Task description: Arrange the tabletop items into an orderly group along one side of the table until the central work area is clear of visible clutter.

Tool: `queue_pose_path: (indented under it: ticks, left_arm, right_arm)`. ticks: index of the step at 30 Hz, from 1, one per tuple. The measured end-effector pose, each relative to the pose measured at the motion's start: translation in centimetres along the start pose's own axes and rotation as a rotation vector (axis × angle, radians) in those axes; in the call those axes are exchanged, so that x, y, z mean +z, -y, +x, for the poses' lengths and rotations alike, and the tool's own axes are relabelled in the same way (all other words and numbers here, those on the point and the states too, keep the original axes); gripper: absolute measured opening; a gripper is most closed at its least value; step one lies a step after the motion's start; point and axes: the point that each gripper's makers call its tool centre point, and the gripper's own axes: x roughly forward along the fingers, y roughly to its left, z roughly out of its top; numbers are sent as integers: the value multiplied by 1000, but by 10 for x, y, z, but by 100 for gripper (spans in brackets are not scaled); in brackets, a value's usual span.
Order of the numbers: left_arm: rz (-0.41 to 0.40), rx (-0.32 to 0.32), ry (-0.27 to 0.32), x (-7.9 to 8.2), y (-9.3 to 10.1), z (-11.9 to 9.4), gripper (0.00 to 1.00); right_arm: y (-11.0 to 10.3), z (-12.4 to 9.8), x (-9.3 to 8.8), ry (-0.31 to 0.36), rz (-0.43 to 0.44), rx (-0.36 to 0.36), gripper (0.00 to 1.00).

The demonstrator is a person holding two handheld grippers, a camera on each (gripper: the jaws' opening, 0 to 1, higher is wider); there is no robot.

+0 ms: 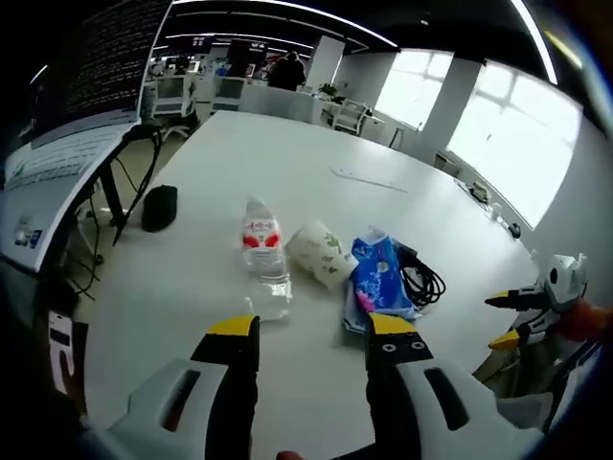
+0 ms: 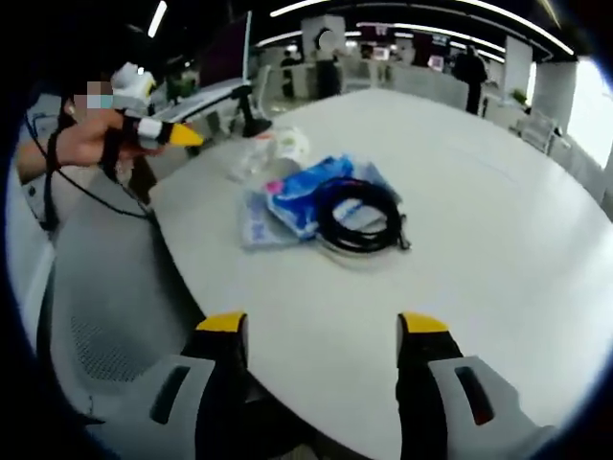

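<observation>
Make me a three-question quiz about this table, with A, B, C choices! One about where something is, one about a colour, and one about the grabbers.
1. Where does the black cable lie?
A. beside the blue packet
B. on the floor
C. on a chair

2. What colour is the water bottle label?
A. green
B. red
C. purple

3. How do the left gripper jaws stand?
A. shut on the bottle
B. shut on the cable
C. open, holding nothing

Answers:
1 A, the coil touches the packet on the white table.
2 B, a red band wraps the bottle.
3 C, bare table shows between the yellow tips.
</observation>
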Motion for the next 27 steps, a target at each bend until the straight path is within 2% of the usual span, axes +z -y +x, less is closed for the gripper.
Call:
queue_pose_path:
  ticks: [15, 20, 27]
  left_arm:
    - [-25, 38, 13, 34, -20, 37, 42]
    - [-50, 43, 6, 36, -25, 49, 42]
    - [-78, 61, -15, 31, -30, 62, 42]
  right_arm:
    - [-9, 9, 0, -39, -53, 29, 62]
    - [-10, 12, 2, -43, -60, 41, 61]
    - [-12, 16, 3, -52, -70, 53, 60]
